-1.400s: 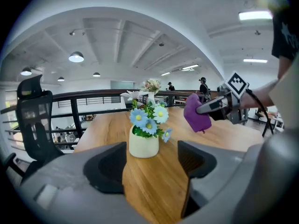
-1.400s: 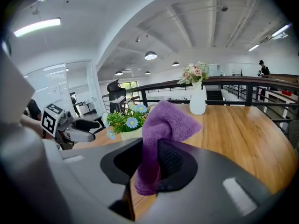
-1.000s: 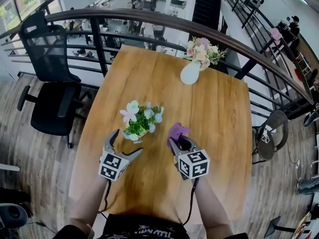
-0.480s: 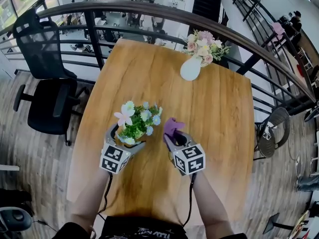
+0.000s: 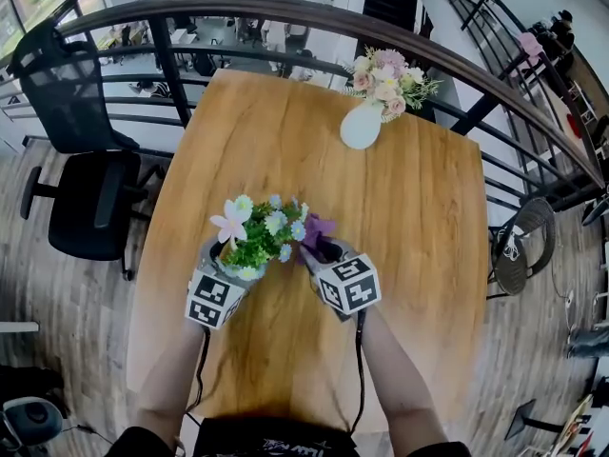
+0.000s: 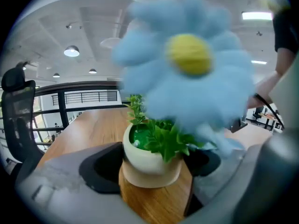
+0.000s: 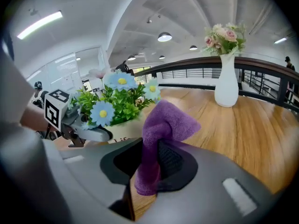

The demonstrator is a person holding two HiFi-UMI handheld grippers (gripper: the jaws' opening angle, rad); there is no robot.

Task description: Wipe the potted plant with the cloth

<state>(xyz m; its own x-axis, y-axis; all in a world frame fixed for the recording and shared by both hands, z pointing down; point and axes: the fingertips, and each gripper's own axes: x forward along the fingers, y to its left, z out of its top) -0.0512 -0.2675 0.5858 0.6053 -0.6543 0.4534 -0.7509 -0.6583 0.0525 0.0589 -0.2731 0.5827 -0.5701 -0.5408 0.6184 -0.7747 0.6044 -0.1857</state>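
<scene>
A potted plant [image 5: 257, 236] with green leaves and pale blue, white and pink flowers stands in a cream pot [image 6: 147, 157] on the wooden table [image 5: 409, 236]. My left gripper [image 5: 236, 265] has the pot between its jaws, which are closing, and the pads [image 6: 100, 169] meet its sides. A big blue flower [image 6: 187, 64] fills that gripper's view. My right gripper [image 5: 322, 251] is shut on a purple cloth [image 5: 316, 228], whose free end [image 7: 163, 120] sticks up just right of the plant [image 7: 117, 104], close to its flowers.
A white vase of pink flowers [image 5: 363, 125] stands at the table's far edge, also in the right gripper view [image 7: 226, 85]. A dark railing [image 5: 285, 12] curves behind the table. A black office chair [image 5: 81, 188] stands to the left.
Both grippers moved forward to the plant. The left jaws now straddle the pot and have narrowed. The right gripper carried the cloth leftwards up to the flowers.
</scene>
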